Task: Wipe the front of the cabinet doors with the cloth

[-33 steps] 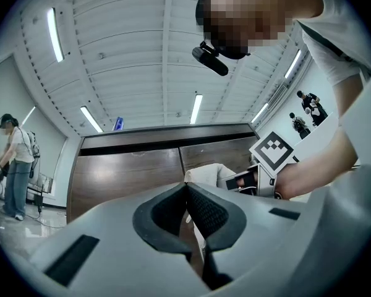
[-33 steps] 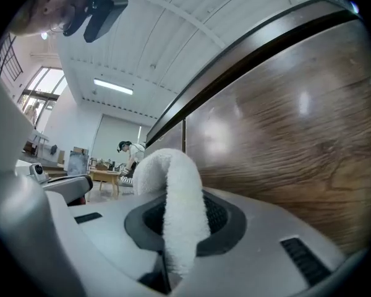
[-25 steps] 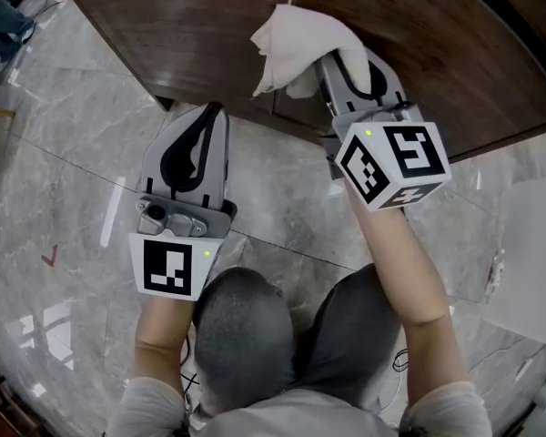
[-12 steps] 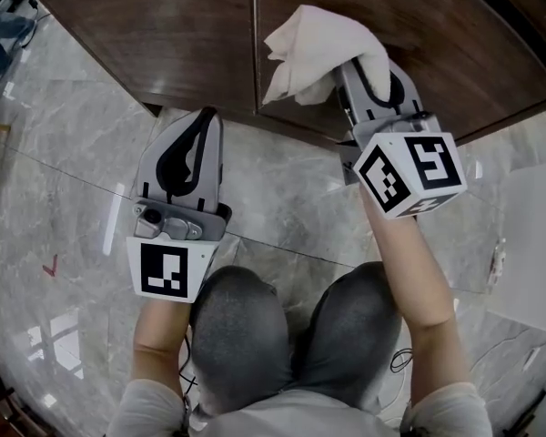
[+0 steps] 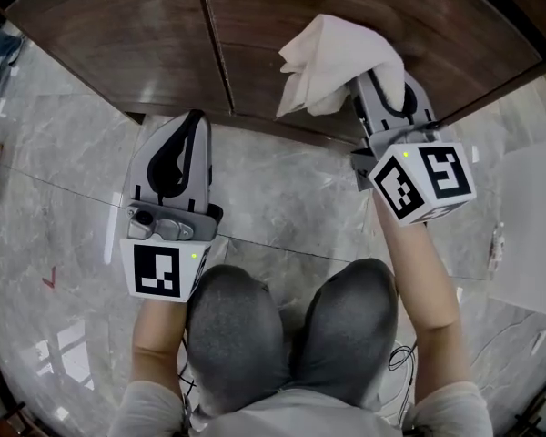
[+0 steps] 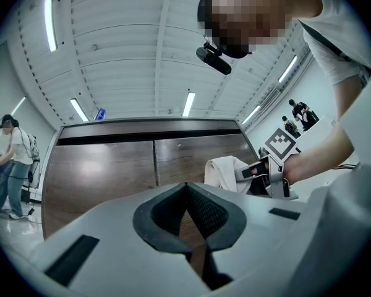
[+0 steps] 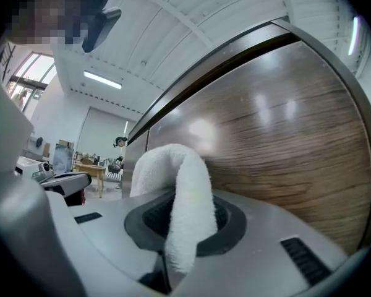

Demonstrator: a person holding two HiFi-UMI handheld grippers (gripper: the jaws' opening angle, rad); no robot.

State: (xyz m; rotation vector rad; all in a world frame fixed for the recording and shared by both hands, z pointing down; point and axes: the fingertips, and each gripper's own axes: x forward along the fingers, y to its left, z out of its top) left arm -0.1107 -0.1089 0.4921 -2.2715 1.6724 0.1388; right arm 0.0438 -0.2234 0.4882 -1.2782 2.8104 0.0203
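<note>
A white cloth (image 5: 332,62) is bunched against the dark wooden cabinet doors (image 5: 146,35). My right gripper (image 5: 382,76) is shut on the cloth, which drapes over its jaws (image 7: 185,209) and touches the right-hand door (image 7: 278,141). My left gripper (image 5: 187,126) hangs lower, over the marble floor just in front of the left door, shut with nothing between its jaws. In the left gripper view the cloth (image 6: 226,172) and the right gripper (image 6: 266,172) show to the right, in front of the doors (image 6: 111,172).
A vertical seam (image 5: 217,44) splits the two doors. The grey marble floor (image 5: 64,180) spreads below them. My knees (image 5: 291,335) are under the grippers. A pale flat object (image 5: 532,235) lies at the right. A person (image 6: 12,166) stands far left.
My right gripper and the cloth have slid rightward along the right-hand door, away from the seam. The left gripper has hardly moved.
</note>
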